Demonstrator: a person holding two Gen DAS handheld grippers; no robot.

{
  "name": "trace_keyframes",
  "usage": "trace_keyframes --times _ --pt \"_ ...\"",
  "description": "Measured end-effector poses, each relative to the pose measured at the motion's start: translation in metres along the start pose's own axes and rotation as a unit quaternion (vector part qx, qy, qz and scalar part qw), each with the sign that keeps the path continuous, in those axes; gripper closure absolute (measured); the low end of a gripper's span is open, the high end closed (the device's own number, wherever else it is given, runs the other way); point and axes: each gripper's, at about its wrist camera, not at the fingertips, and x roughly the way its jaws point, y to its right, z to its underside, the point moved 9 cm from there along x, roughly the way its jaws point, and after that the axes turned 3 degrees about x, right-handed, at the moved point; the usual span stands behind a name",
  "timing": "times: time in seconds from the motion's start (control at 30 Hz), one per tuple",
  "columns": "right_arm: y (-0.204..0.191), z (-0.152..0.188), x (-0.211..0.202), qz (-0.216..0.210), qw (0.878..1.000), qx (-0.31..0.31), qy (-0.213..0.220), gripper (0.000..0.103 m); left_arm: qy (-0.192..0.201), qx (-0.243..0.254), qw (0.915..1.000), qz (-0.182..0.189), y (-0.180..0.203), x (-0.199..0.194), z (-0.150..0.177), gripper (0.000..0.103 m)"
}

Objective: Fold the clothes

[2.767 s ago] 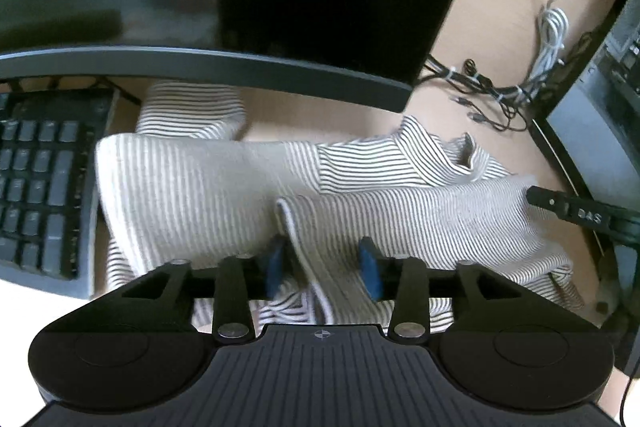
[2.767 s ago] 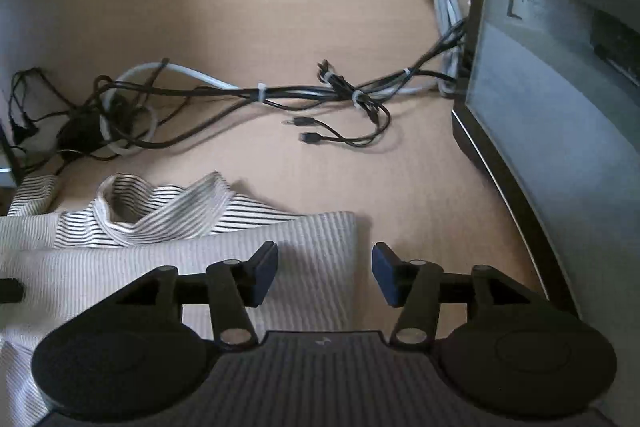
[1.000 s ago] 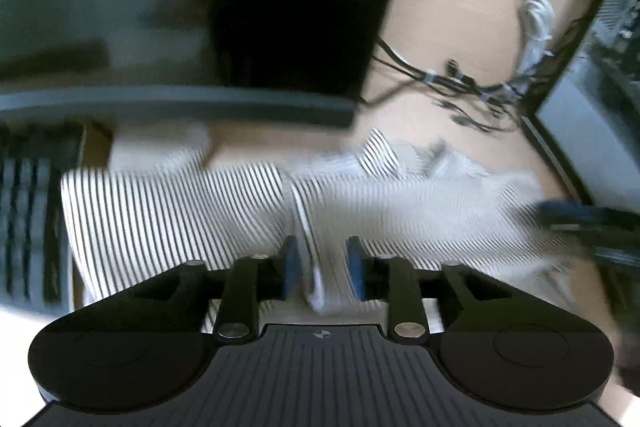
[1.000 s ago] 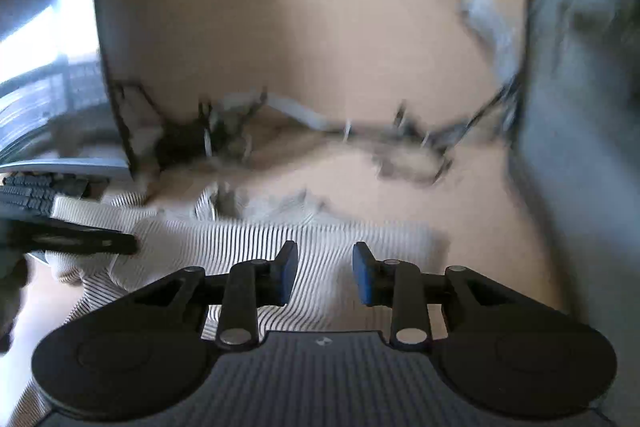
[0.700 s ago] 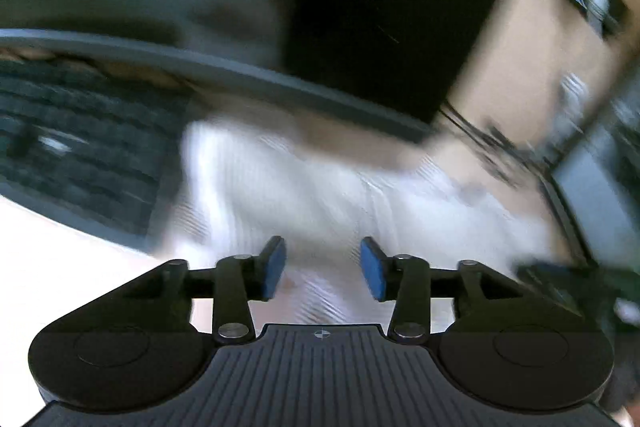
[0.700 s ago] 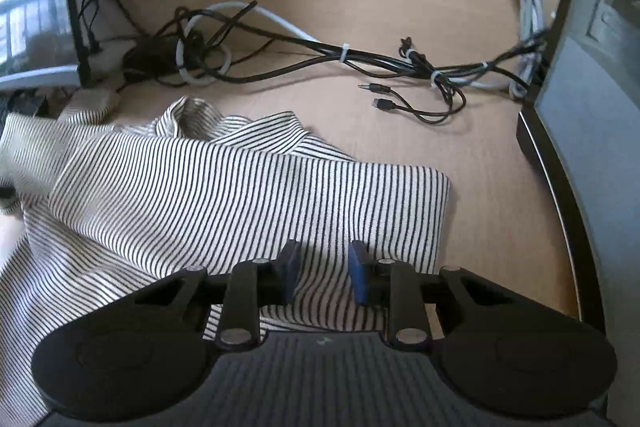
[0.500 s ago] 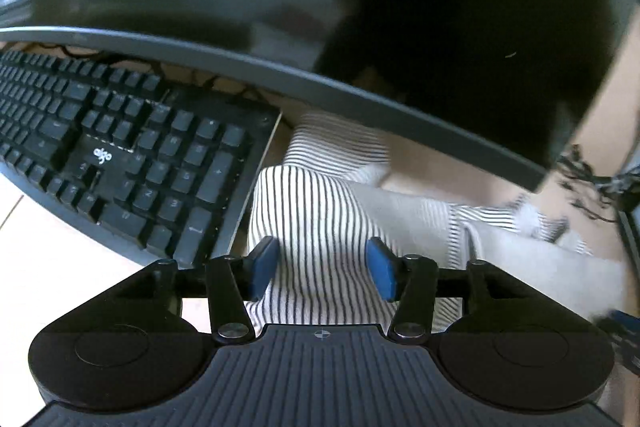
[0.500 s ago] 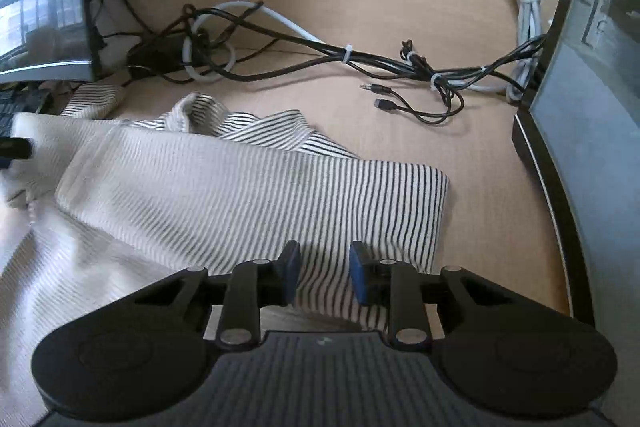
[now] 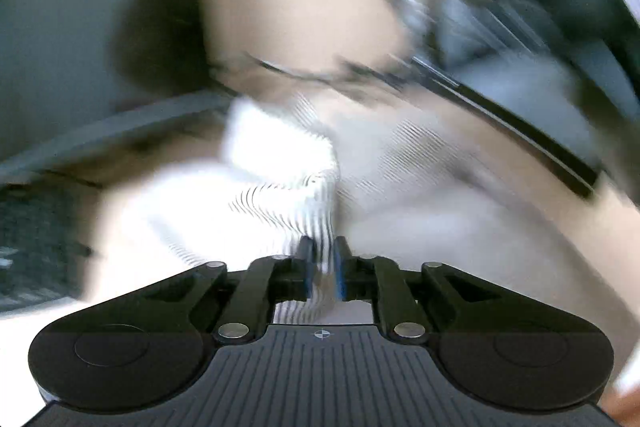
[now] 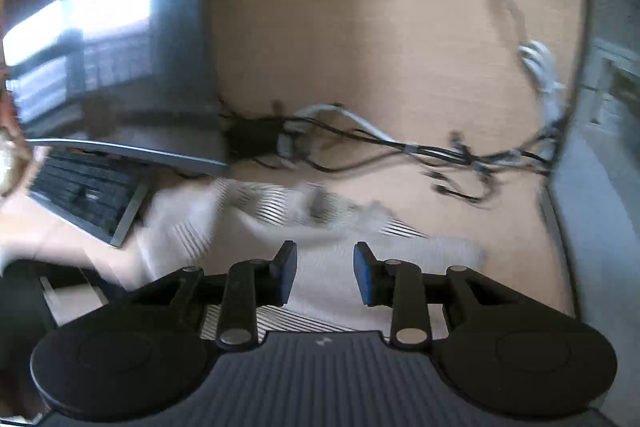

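Two hand-held grippers: left (image 9: 322, 263) pinches ribbed striped shirt (image 9: 280, 195); right (image 10: 325, 267) opening, empty.

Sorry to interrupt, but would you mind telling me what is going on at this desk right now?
A person with a hand-held gripper in each hand is folding a white, thin-striped knit top on the light wooden desk. The left gripper is shut on a fold of the fabric; its view is blurred. The right gripper is above the garment, its jaws opening with nothing pinched between them. A black keyboard, a monitor and tangled cables surround the garment.
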Motion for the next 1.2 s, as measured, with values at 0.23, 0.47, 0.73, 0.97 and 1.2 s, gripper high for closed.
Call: trace_keyframes --times 0.23,0.47,0.73,0.97,1.2 --pt "-0.105 -0.015 0.055 -0.100 0.989 -0.092 -0.065 0.067 -0.031 -0.012 0.9990 0.032 0.027 0.015 0.029 0.088" --pt "-0.194 0.003 0.143 -0.093 0.964 -0.232 -0.087 0.067 -0.013 -0.073 0.9965 0.038 0.011 -0.021 0.048 0.051" --pt "-0.230 0.039 0.166 -0.060 0.926 -0.364 -0.077 0.048 -0.005 -0.221 0.9746 -0.038 -0.058 -0.071 0.089 0.034" --pt "-0.170 -0.004 0.108 -0.052 0.978 -0.201 -0.020 0.093 0.061 -0.392 0.9174 0.032 -0.110 -0.082 0.076 0.023" --pt "-0.069 0.040 0.063 -0.033 0.996 -0.016 -0.079 0.094 0.066 -0.504 0.8579 0.075 -0.146 -0.032 0.045 0.022"
